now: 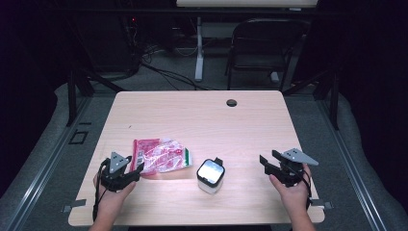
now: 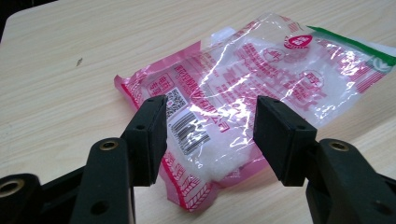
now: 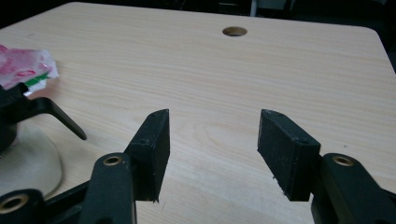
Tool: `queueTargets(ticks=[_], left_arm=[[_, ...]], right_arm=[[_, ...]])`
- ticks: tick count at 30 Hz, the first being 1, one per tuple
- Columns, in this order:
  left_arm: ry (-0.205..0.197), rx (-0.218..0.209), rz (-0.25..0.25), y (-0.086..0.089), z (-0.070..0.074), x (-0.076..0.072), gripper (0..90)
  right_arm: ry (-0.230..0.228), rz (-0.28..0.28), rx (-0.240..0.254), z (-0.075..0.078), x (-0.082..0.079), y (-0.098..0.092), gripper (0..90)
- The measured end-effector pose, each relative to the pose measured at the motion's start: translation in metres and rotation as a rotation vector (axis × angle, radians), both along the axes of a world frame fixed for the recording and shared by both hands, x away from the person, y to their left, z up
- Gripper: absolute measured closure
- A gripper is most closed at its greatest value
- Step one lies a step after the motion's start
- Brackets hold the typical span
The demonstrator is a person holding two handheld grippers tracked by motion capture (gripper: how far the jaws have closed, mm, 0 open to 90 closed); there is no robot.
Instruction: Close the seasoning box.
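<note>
Spanning most of the high view, a pale wooden worktop [image 1: 202,115] carries a pink-printed plastic bag [image 1: 161,155] of white granules near its front left, with a white lidded container [image 1: 210,175] just beside it. The left gripper [image 2: 210,135] hovers at the bag's near corner, jaws wide apart and gripping nothing, so this looks like the approach; next it likely must lower and close. The right gripper [image 3: 212,149], also wide open and empty, sits well apart.

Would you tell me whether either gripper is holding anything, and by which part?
Nothing is held: the left gripper stands open over the pink bag, and the right gripper is open above the table.
</note>
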State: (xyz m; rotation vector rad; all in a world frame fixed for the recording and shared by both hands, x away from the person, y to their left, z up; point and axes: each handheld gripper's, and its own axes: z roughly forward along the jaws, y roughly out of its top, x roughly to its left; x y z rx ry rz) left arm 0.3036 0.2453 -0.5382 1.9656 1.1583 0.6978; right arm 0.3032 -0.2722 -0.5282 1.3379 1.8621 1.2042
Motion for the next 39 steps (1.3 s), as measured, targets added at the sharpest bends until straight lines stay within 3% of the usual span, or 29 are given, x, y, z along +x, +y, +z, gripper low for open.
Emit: queueTargets(ticks=[6, 11, 23, 39], left_arm=[[0.005, -0.024, 0.023, 0.005, -0.002, 0.002, 44.6], [0.010, -0.017, 0.038, 0.009, -0.004, 0.004, 44.7], [0.040, -0.040, 0.078, 0.020, -0.012, 0.009, 44.7], [0.061, -0.046, 0.109, 0.027, -0.019, 0.014, 44.7]], right_arm=[[0.033, -0.030, -0.016, -0.011, 0.004, -0.005, 43.7], [0.064, -0.038, -0.030, -0.017, 0.007, -0.007, 43.8], [0.125, -0.067, -0.024, -0.029, 0.013, -0.012, 43.8], [0.144, -0.036, -0.027, -0.034, 0.014, -0.001, 43.7]])
